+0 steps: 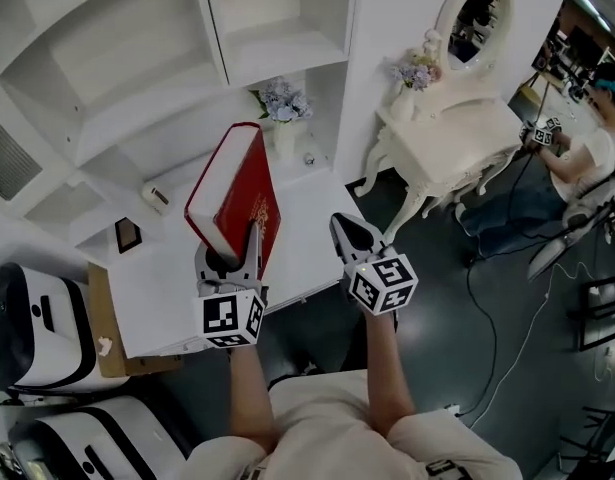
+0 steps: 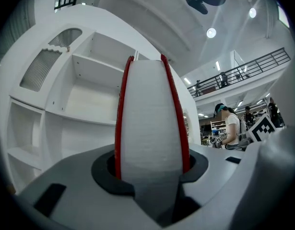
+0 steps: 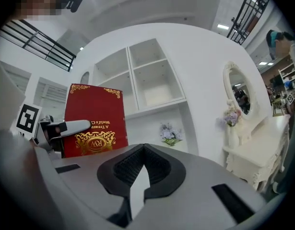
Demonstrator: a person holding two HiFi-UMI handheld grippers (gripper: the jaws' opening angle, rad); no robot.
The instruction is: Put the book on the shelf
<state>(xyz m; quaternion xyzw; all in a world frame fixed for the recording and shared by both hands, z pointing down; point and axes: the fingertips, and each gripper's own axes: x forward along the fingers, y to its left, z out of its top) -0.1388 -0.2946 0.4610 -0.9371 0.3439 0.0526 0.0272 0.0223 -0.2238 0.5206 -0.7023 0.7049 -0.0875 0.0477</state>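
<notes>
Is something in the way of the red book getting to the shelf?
Nothing visible is. The left claw holds the red book upright in front of the white shelf, and the open compartments facing it look empty. A vase of flowers stands lower down, to the book's right, not in its path.

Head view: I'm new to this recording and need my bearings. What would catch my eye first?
The red book stands out, clamped on end in the left gripper in front of the white shelf unit. Beside it, the right gripper is shut and empty. At the right stands an ornate white dressing table with an oval mirror.
</notes>
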